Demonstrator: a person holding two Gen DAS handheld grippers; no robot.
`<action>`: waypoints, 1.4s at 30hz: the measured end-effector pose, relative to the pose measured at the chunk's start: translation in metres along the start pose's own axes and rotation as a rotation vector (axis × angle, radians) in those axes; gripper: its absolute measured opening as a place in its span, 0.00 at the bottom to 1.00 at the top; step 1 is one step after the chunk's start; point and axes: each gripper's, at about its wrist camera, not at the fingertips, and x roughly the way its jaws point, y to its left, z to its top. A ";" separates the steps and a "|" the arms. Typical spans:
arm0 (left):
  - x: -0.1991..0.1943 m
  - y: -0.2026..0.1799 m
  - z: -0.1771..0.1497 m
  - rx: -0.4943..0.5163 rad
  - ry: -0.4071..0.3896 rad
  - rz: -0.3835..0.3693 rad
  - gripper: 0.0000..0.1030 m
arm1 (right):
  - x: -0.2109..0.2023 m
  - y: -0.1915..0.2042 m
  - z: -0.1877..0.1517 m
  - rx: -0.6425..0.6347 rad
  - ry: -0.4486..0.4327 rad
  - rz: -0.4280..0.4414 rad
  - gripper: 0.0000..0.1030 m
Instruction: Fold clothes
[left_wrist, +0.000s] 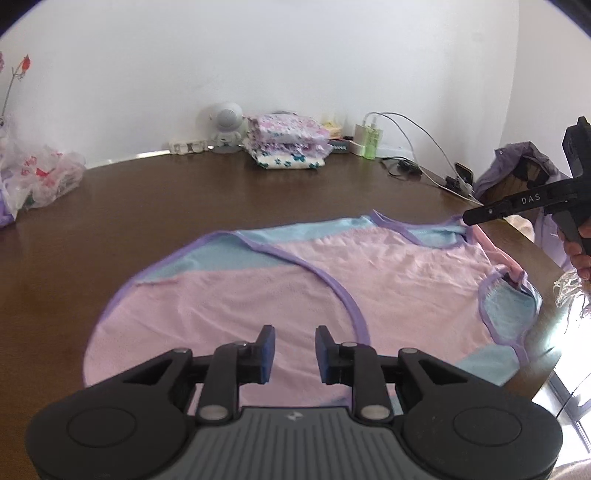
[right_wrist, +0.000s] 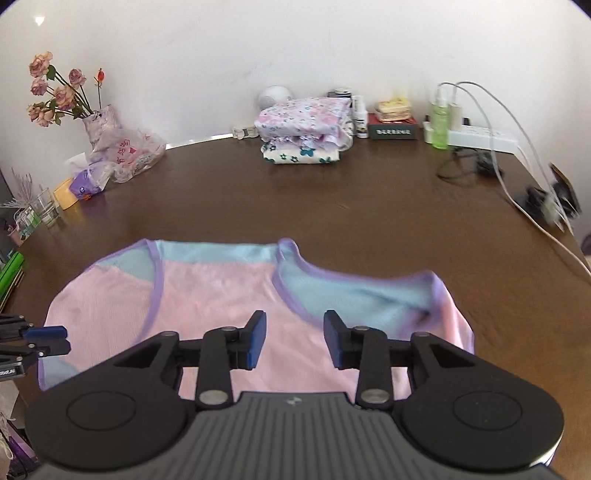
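Garment (right_wrist: 229, 295) near edge behind gripper.

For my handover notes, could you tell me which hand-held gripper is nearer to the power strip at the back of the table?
Right. The right hand-held gripper is over the garment's side nearer the power strip; the left hand-held gripper is over the far side.

A dark wooden table (right_wrist: 332, 206) carries a pink-and-blue garment (right_wrist: 229, 295) near its front and folded clothes (right_wrist: 303, 129) at the back.
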 end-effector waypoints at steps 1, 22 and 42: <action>0.002 0.010 0.010 -0.015 0.000 0.018 0.25 | 0.011 0.003 0.011 0.006 0.018 0.006 0.35; 0.105 0.116 0.040 -0.129 0.091 0.130 0.11 | 0.143 0.010 0.054 -0.021 0.162 -0.066 0.06; 0.105 0.102 0.038 -0.078 0.062 0.178 0.09 | 0.113 0.021 0.024 -0.110 0.122 -0.107 0.02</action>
